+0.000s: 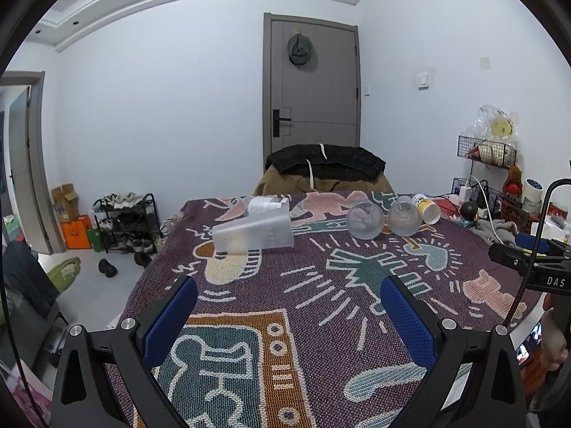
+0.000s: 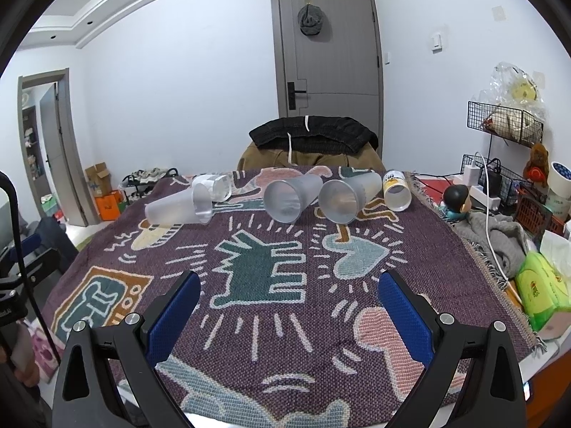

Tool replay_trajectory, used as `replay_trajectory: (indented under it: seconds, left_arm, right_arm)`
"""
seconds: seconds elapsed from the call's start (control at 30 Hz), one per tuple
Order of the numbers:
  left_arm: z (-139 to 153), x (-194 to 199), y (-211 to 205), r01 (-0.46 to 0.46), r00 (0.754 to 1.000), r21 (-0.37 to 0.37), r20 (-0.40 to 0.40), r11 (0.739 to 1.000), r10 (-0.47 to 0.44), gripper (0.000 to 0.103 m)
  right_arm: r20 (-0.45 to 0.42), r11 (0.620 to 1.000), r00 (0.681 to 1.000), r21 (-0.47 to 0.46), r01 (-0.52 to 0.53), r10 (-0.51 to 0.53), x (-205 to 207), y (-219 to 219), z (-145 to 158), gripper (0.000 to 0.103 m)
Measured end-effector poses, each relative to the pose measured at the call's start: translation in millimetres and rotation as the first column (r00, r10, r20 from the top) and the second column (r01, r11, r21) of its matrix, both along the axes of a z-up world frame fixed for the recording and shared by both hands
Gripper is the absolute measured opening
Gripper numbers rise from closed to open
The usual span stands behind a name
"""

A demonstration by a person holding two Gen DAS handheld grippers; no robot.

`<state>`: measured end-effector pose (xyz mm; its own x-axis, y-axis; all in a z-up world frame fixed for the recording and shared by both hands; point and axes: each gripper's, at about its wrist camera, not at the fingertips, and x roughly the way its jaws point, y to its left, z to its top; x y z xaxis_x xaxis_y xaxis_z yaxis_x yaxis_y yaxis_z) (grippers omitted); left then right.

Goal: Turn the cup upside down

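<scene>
Several frosted plastic cups lie on their sides on the patterned cloth (image 2: 285,321). The left cup (image 2: 178,208) also shows in the left wrist view (image 1: 253,232). A clear cup (image 2: 214,185) lies behind it. Two cups (image 2: 291,196) (image 2: 348,194) lie mid-table with mouths facing me, and they show in the left wrist view (image 1: 365,219) (image 1: 403,215). A yellow-labelled cup (image 2: 396,192) lies at the right. My left gripper (image 1: 289,306) is open and empty, short of the cups. My right gripper (image 2: 289,303) is open and empty, short of the cups.
A chair draped with dark clothes (image 2: 310,142) stands behind the table. At the right are a grey cloth (image 2: 492,235), a white cable, a green tissue pack (image 2: 542,285) and wire racks (image 2: 506,121). A shoe rack (image 1: 125,221) stands on the floor at the left.
</scene>
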<state>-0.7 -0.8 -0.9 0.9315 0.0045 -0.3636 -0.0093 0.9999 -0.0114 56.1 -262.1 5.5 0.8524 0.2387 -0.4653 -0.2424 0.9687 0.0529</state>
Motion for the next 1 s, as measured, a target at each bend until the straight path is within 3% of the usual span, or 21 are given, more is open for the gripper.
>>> replay_trajectory:
  seconds: [0.57,1.0]
  left_arm:
    - [1,-1,2,0.000,1.000,-0.007,0.010,1.000,0.000,0.103]
    - [18,23,12,0.003,0.999,-0.026,0.035,1.000,-0.002,0.103]
  right_arm:
    - [0.001,1.000,1.000,-0.002,0.010,-0.010,3,-1,2,0.100]
    - [0.003,0.997,0.998,-0.026,0.068,-0.068,33,-1,20,0.100]
